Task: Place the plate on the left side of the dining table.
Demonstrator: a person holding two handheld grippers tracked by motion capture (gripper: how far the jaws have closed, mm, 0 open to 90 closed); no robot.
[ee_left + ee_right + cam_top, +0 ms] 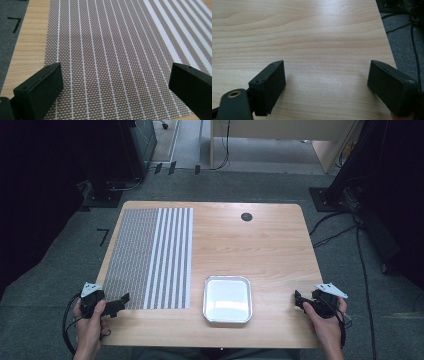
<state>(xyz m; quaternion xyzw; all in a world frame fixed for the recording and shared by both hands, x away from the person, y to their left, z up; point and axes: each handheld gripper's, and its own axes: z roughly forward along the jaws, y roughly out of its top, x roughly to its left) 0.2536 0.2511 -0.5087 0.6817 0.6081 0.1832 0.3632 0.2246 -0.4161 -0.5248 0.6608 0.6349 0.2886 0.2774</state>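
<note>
Woven placemat [150,257] lies flat at ten o'clock as both tongs wait spread and empty.
Left tongs [121,301] should pinch its near edge squarely; right tongs [298,301] hover beside the tray [227,281].

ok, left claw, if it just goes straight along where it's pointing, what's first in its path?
Probably the woven placemat: the left claw stands open just over its near edge, aimed along it. Nothing stands on the mat in that line; beyond it lies bare table. Its height above the mat is unclear.

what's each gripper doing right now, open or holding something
left gripper: open, holding nothing, jaws over the striped placemat.
right gripper: open, holding nothing, over bare table.
</note>
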